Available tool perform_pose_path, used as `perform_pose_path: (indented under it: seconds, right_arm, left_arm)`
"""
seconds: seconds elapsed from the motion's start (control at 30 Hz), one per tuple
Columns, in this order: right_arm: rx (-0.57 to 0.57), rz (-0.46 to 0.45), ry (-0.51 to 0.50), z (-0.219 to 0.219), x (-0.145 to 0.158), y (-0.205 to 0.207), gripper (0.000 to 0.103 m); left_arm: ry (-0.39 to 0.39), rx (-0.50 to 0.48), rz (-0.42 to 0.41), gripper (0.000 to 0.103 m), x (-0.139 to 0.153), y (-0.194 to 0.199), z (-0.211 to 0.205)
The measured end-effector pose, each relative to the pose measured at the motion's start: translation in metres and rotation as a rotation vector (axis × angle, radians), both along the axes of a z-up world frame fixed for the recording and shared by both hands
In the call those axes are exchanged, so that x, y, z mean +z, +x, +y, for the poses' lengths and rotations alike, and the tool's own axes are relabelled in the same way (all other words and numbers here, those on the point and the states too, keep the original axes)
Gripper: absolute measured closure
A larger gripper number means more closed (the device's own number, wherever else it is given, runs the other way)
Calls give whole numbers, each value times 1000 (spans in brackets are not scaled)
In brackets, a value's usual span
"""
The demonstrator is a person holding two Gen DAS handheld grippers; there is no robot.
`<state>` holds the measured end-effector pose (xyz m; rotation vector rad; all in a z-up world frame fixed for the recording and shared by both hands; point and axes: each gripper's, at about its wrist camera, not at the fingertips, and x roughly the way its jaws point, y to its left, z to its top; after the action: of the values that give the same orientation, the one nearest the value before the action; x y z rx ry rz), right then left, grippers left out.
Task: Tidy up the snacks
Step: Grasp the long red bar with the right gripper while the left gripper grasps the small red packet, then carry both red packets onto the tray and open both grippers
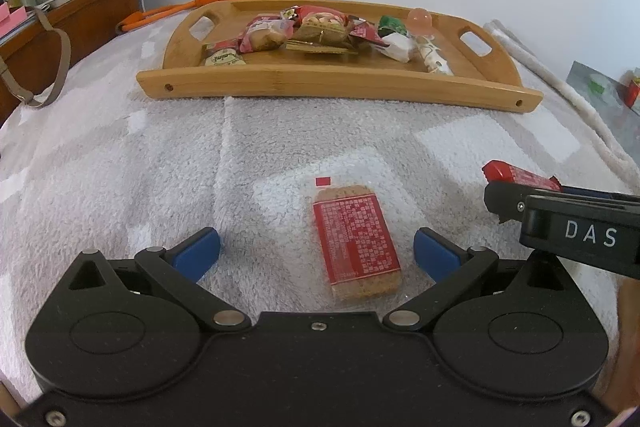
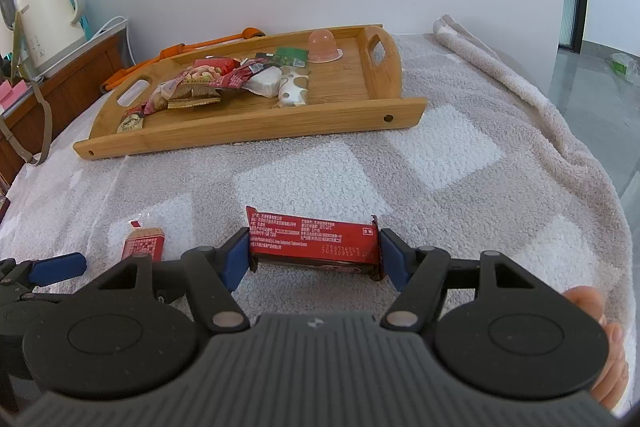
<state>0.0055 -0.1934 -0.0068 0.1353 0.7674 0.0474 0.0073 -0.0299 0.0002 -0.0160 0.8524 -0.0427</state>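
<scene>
Right tool (image 2: 314, 253) grips red-wrapped bar (image 2: 314, 241) endwise, long axis 3–9 o'clock; left tool (image 1: 316, 253) wide.

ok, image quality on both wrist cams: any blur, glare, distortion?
Left wrist: sharp, soft even light, faint shadows; fisheye bows the wooden tray front edge; clear wrapper of the biscuit pack barely glints. Right wrist: also sharp; red bar print legible, blanket edge curves, corners vignette dark.
</scene>
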Motion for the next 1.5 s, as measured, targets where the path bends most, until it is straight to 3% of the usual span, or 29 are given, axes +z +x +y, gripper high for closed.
perform_pose_path:
  seconds: [0.43, 0.57, 0.63, 0.7, 0.73, 0.87, 1.2, 1.5]
  right_arm:
    - [-1, 1, -4, 0, 0, 1, 34]
    - [-2, 0, -1, 0, 0, 1, 34]
    - [-3, -2, 1, 1, 0, 1, 34]
    - [-3, -3, 2, 1, 0, 0, 35]
    - [-2, -4, 3, 1, 0, 0, 35]
    - [13, -7, 27, 0, 1, 0, 35]
    - [61, -16, 15, 13, 6, 4, 35]
    - [72, -71, 3, 18, 32, 23, 35]
  left_arm:
    - [-9, -1, -55, 2, -2, -11, 1]
    - [17, -34, -111, 38, 4, -22, -4]
    - [31, -41, -113, 46, 6, -23, -4]
    - [24, -26, -112, 66, 8, -22, 0]
    - [28, -10, -110, 70, 9, -22, 3]
    - [-18, 4, -117, 71, 17, -22, 15]
    - [-21, -1, -137, 71, 43, -12, 22]
    - [-38, 22, -132, 71, 62, 19, 41]
